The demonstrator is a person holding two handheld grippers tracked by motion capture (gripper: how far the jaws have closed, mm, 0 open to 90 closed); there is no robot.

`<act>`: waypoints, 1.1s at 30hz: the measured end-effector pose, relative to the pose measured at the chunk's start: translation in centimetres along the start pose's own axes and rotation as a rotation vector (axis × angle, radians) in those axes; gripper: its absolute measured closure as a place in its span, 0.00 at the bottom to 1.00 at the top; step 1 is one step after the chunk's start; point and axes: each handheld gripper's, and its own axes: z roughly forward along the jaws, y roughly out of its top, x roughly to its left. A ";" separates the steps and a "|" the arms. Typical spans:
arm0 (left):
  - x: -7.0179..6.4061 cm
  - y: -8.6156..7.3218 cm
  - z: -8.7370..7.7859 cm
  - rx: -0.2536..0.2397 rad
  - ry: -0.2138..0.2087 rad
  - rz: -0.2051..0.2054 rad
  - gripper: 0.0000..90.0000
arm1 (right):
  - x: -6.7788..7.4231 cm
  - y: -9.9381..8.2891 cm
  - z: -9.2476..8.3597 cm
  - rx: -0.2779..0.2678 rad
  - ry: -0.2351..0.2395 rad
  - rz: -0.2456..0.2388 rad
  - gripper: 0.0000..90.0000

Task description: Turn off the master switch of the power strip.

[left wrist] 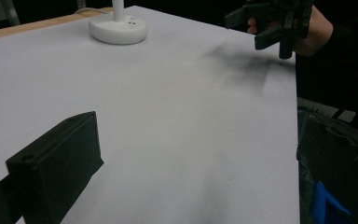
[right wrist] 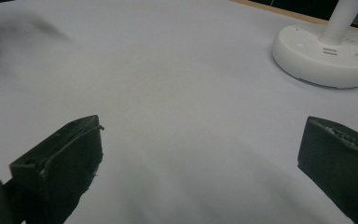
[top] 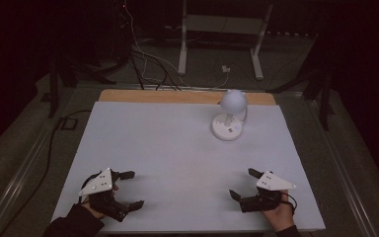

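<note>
A white desk lamp (top: 229, 117) with a round base and a globe head stands at the back right of the pale table top (top: 168, 148). My left gripper (top: 134, 189) rests near the front left edge, open, with nothing between its jaws. My right gripper (top: 242, 183) sits near the front right edge, also open and holding nothing. In the right gripper view the jaws of my right gripper (right wrist: 200, 154) stand wide apart over bare table, with the lamp base (right wrist: 326, 56) ahead to the right. The left gripper view has the lamp base (left wrist: 118, 29) far off and the right gripper (left wrist: 272, 23) held by a hand.
A wooden strip (top: 187, 96) runs along the table's far edge. Cables (top: 148, 64) and a metal frame's legs (top: 182, 44) lie on the dark floor behind. Beside the table's near right corner is a dark bag with a blue part (left wrist: 328, 205).
</note>
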 end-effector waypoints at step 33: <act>-0.1 0.0 -0.1 -0.011 -0.003 -0.001 0.00 | 1.5 1.1 0.3 0.053 0.031 0.010 0.00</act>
